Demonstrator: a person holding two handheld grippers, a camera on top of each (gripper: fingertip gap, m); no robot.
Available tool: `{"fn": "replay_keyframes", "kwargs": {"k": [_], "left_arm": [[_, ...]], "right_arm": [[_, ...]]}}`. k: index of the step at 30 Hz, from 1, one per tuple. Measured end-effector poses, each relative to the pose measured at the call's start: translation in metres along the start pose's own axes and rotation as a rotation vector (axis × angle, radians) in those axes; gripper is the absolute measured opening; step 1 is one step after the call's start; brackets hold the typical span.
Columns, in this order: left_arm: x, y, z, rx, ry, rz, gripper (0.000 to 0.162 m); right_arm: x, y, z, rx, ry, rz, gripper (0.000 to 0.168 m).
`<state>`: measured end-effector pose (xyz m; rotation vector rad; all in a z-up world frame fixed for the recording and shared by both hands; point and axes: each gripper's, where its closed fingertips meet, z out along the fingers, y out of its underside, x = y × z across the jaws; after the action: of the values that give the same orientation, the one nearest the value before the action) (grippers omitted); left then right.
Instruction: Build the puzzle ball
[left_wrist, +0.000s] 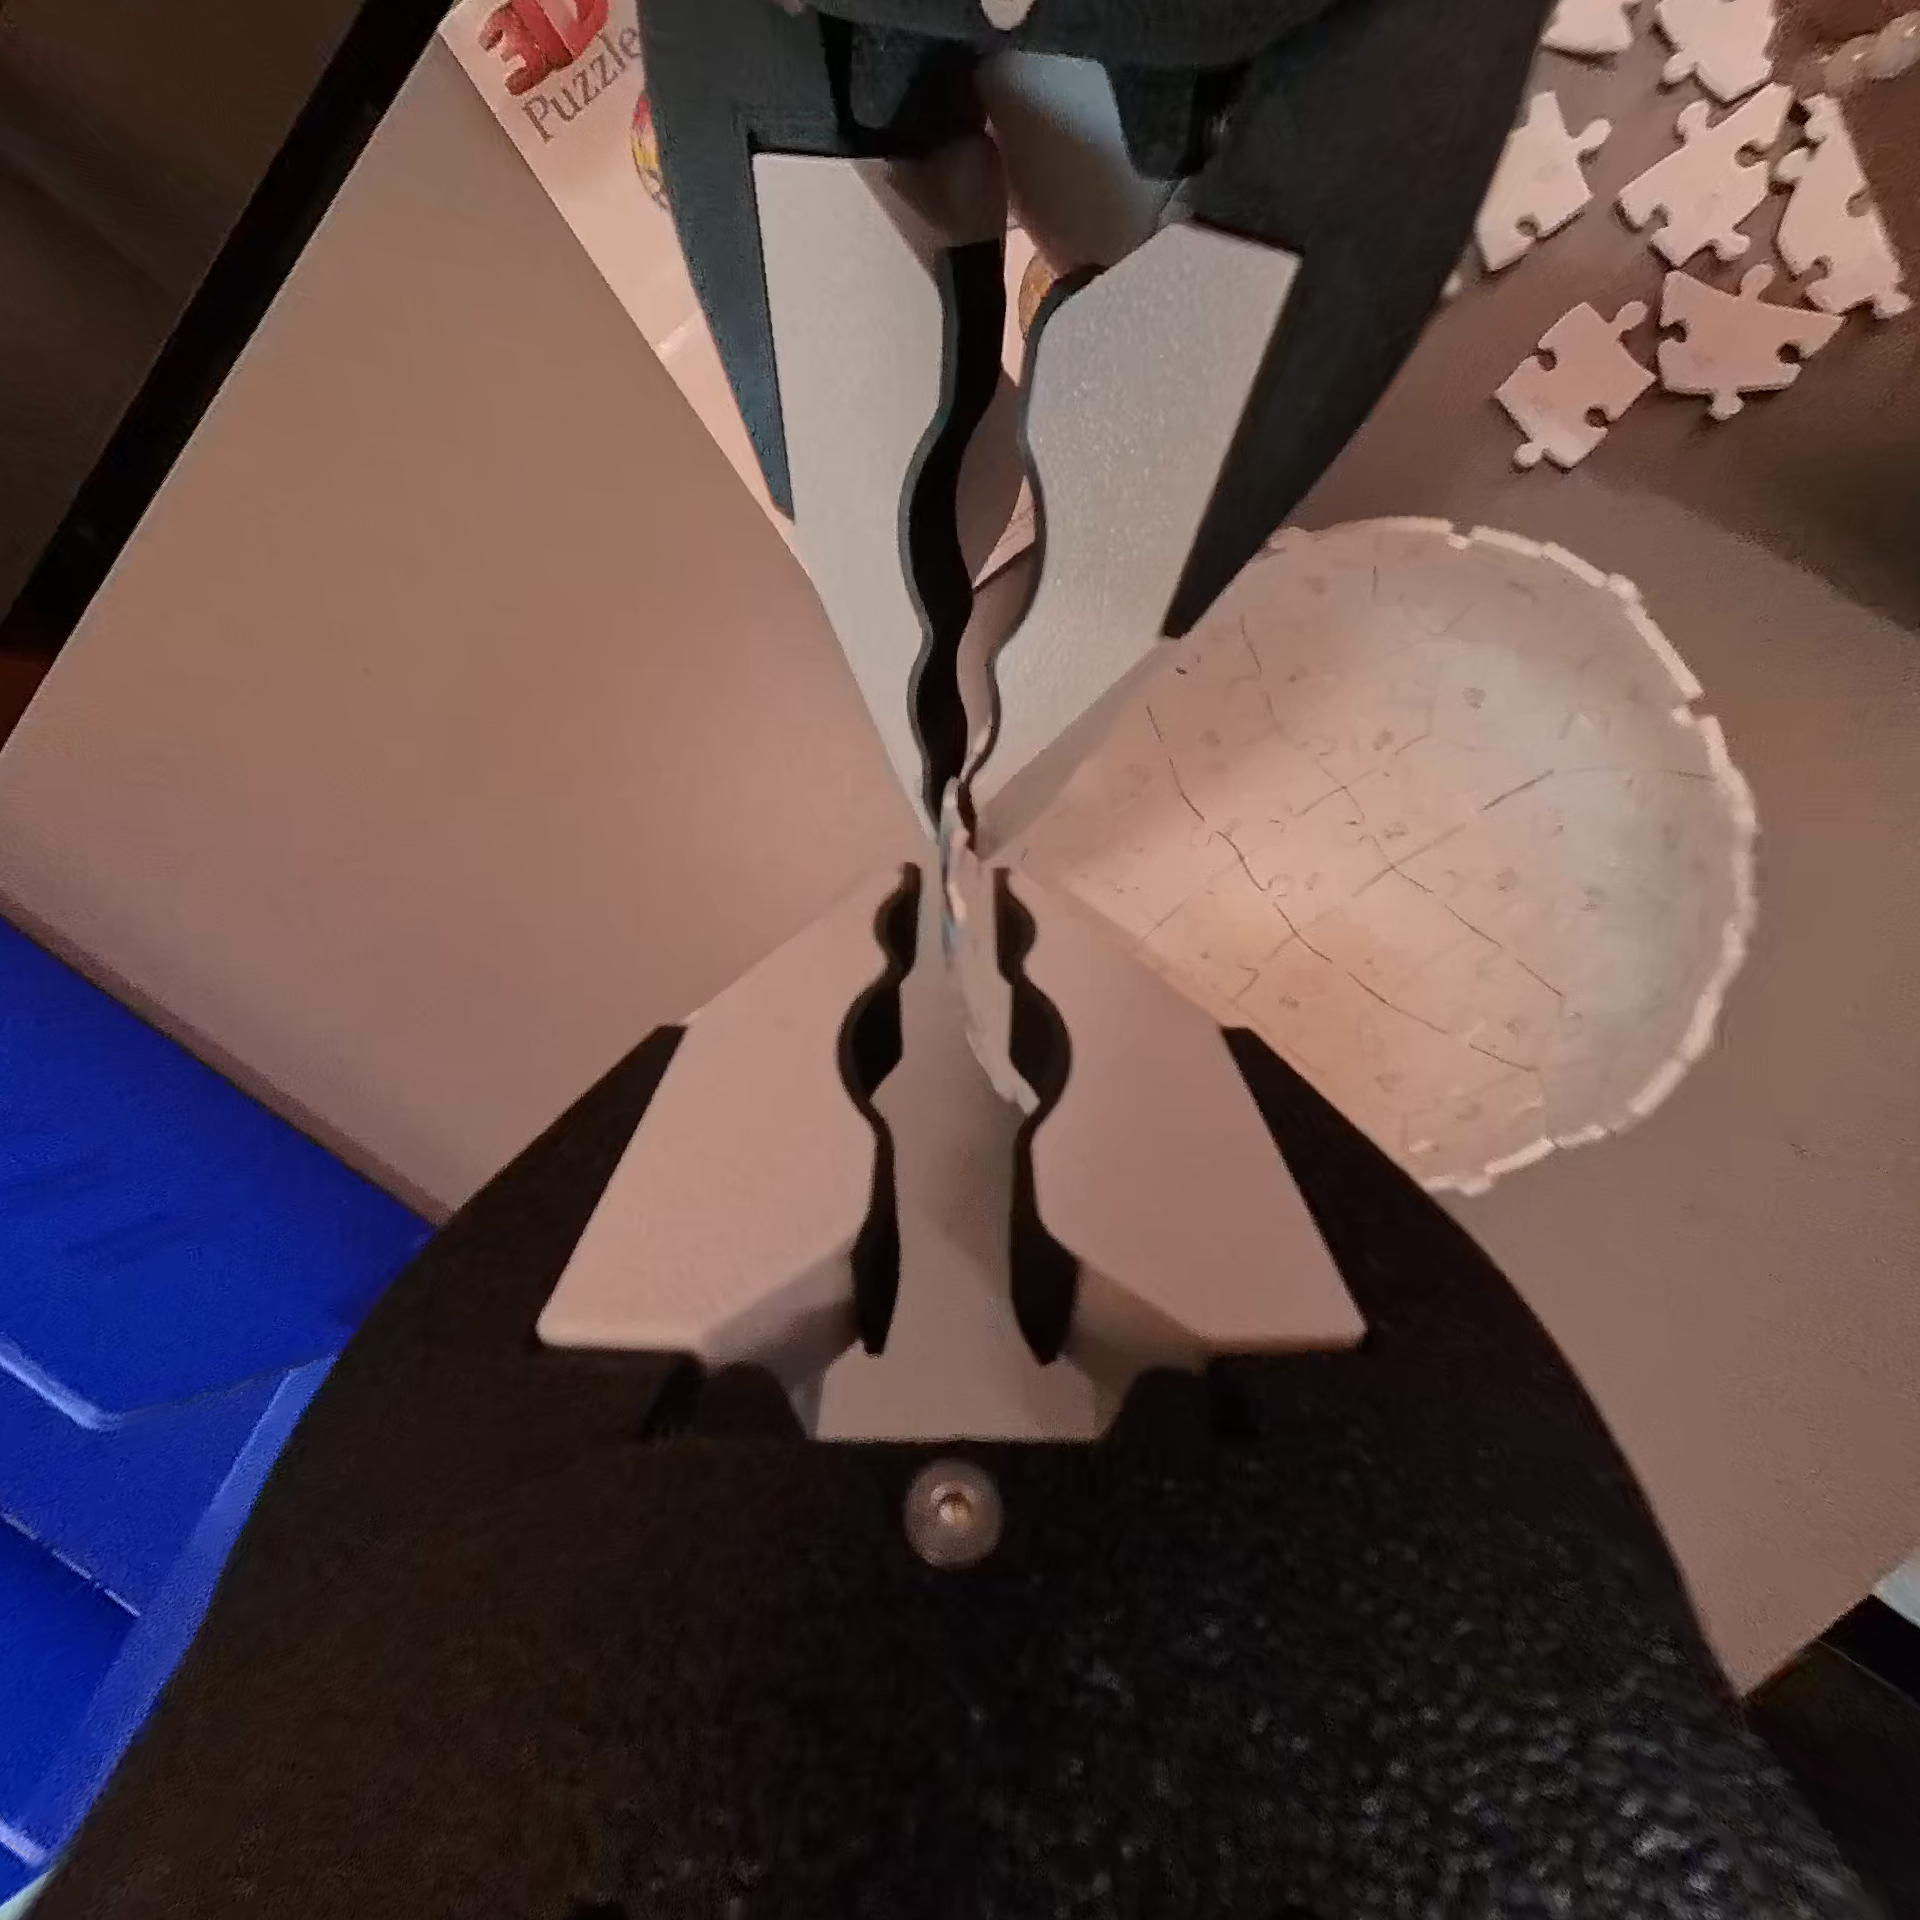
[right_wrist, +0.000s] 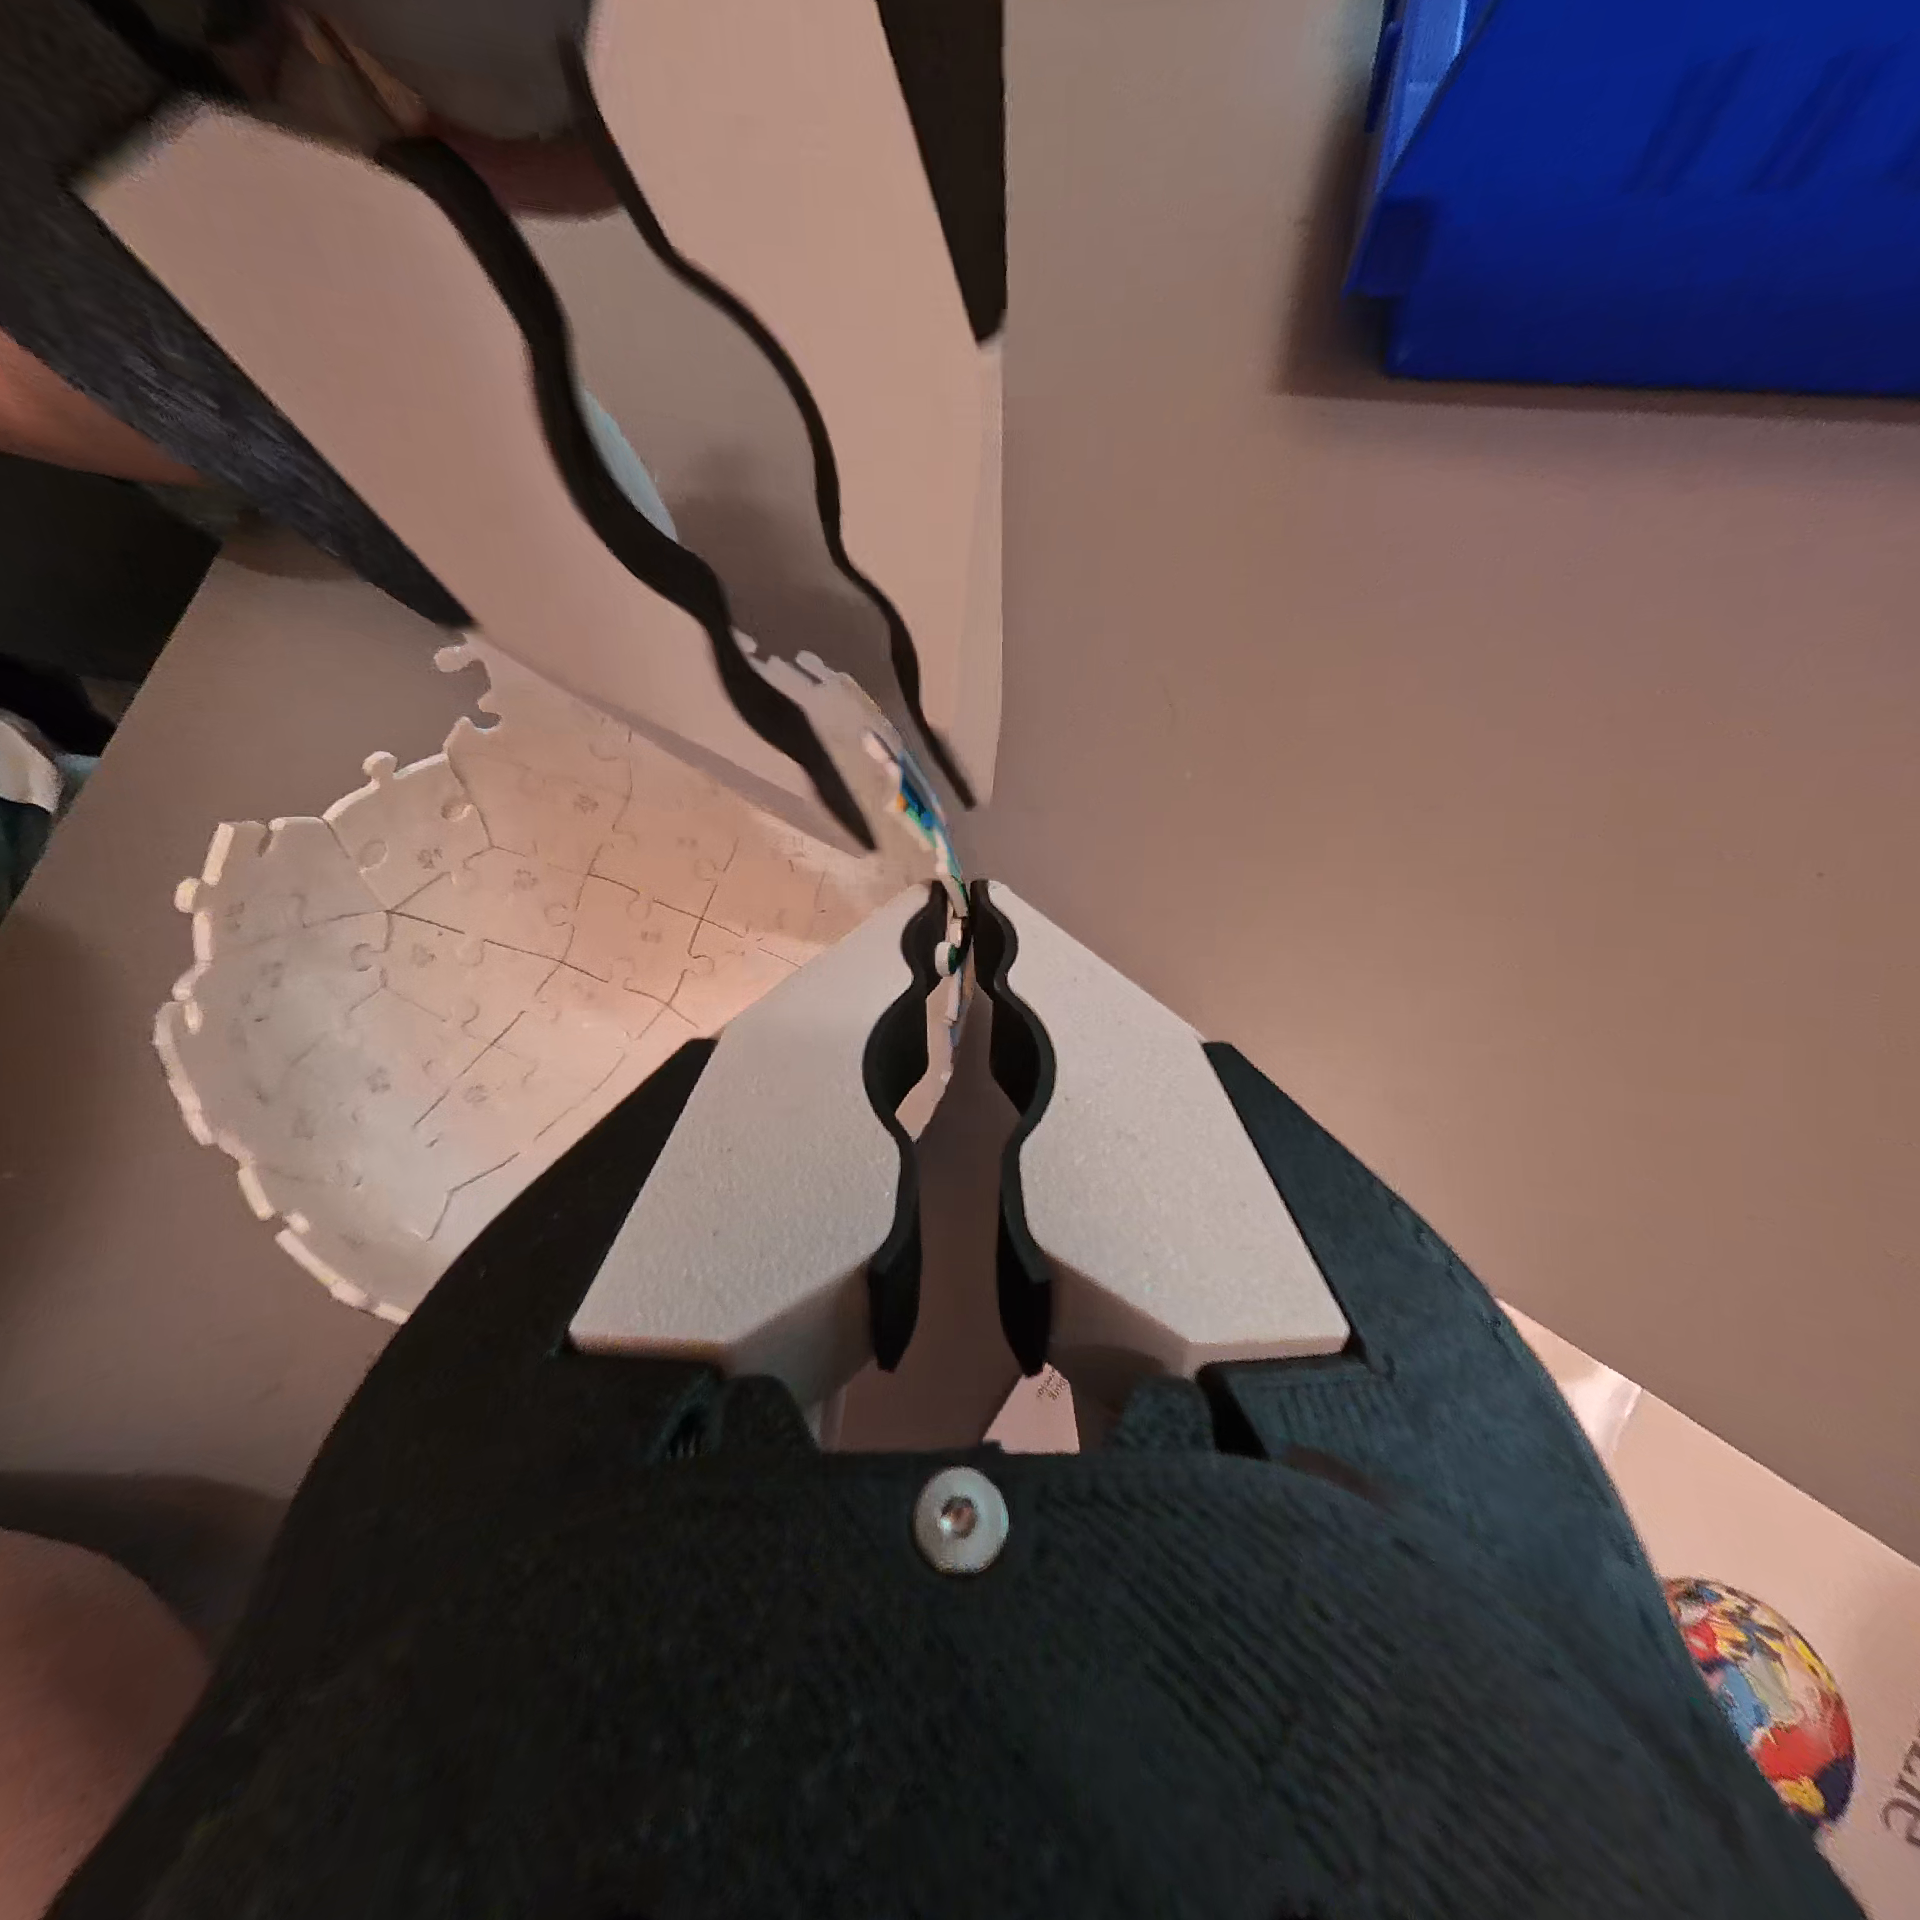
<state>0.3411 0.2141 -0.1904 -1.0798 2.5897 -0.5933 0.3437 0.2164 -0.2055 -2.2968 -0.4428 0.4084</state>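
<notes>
The half-built puzzle ball (left_wrist: 1455, 883) is a white bowl of joined pieces, open side towards the cameras. It also shows in the right wrist view (right_wrist: 416, 987), with a strip of its coloured outside at the rim. My left gripper (left_wrist: 958, 883) is shut on the bowl's near rim, which runs edge-on between its fingers. My right gripper (right_wrist: 961, 904) is shut on the same rim, tip to tip with the left. The right gripper (left_wrist: 951, 805) comes in from the top of the left wrist view. The left gripper (right_wrist: 914, 821) comes in from the upper left of the right wrist view.
Several loose white puzzle pieces (left_wrist: 1714, 260) lie on the table beyond the bowl. The puzzle box (left_wrist: 561, 94) lies flat behind the grippers and shows again in the right wrist view (right_wrist: 1766, 1662). A blue bin (left_wrist: 125, 1247) (right_wrist: 1662, 187) stands beside them. The table edge (left_wrist: 1818, 1621) is close. My left and right fingertips are right by each other.
</notes>
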Motion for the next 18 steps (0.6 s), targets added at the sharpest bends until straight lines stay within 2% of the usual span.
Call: {"fn": "replay_keyframes", "kwargs": {"k": [1,5,12,14,16,18], "left_arm": [[0.002,-0.001,-0.005,0.015,0.006,0.001,0.018],[0.001,-0.003,-0.02,0.054,-0.013,-0.011,0.018],[-0.001,0.015,0.0,-0.071,-0.012,-0.029,0.024],[0.0,0.015,0.004,-0.081,-0.005,-0.027,0.021],[-0.001,0.015,0.006,-0.083,-0.01,-0.022,0.008],[-0.002,0.014,0.006,-0.079,-0.015,-0.021,0.0]], "right_arm": [[0.0,0.001,0.0,-0.007,0.004,-0.003,0.002],[-0.001,0.0,-0.001,-0.006,0.003,-0.009,0.002],[-0.002,-0.001,-0.002,-0.001,0.003,-0.019,0.003],[-0.003,-0.002,-0.002,0.003,0.0,-0.026,0.003],[-0.003,-0.001,-0.003,0.001,0.002,-0.028,0.004],[-0.002,-0.003,-0.002,0.01,0.011,-0.042,0.011]]}}
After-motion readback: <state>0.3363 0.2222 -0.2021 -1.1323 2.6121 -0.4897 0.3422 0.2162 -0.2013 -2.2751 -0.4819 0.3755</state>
